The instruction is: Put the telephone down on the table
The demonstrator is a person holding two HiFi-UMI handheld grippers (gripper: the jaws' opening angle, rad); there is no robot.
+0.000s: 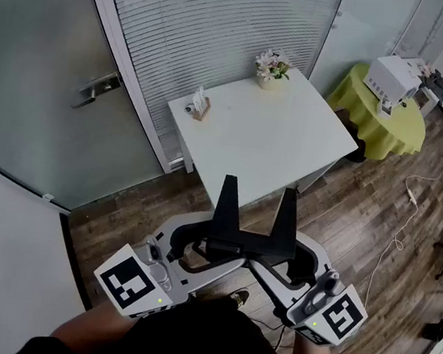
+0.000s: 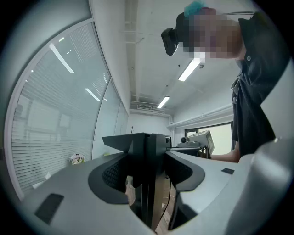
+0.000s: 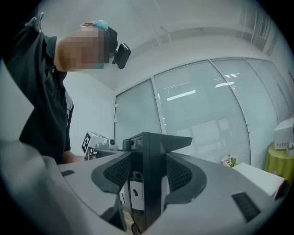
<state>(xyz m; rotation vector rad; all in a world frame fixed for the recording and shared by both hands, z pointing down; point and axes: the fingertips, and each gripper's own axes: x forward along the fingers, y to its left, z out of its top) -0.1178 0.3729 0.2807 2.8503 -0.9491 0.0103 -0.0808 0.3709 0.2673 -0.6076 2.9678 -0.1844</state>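
White square table [image 1: 275,147] upright, corner-on, just beside glass wall

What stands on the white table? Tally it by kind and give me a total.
On the white table:
Pot of flowers: 1
Wooden holder with white paper: 1
Small grey item beside the holder, too small to identify: 1
Total: 3
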